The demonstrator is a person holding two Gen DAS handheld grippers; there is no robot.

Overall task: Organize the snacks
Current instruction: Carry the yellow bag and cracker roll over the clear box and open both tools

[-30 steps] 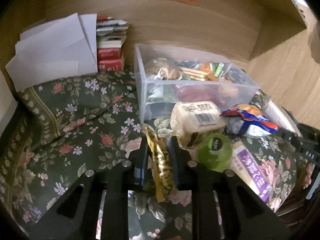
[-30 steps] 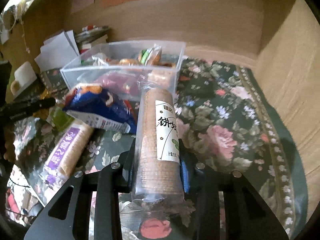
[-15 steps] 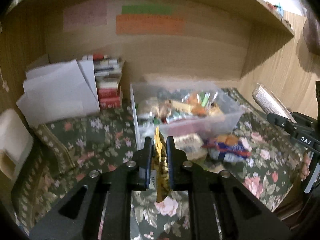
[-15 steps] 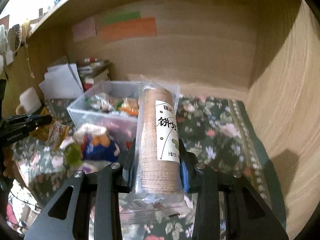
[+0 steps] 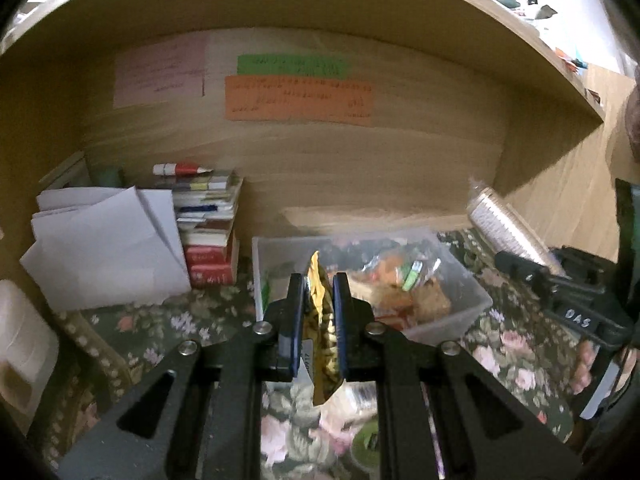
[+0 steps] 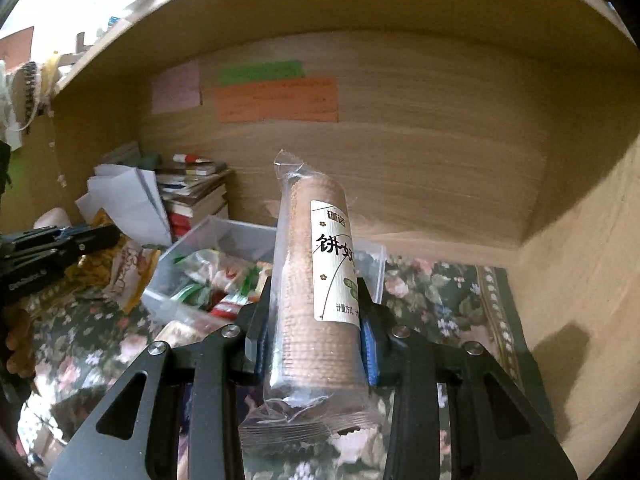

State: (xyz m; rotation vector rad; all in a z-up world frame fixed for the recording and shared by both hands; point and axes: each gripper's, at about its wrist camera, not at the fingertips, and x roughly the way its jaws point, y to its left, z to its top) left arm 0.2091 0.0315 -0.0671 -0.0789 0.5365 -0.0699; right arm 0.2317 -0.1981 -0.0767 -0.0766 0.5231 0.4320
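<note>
Currently on my rig: left gripper (image 5: 319, 312) pinching a yellow snack packet (image 5: 320, 344), held above the clear bin (image 5: 460, 280) of snacks; right gripper (image 6: 314, 332) clamped on a cracker roll (image 6: 316, 292), upright, raised over the floral cloth (image 6: 436, 296).

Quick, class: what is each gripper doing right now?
Left gripper: shut on yellow crinkly snack packet.
Right gripper: shut on clear-wrapped brown biscuit roll.
</note>
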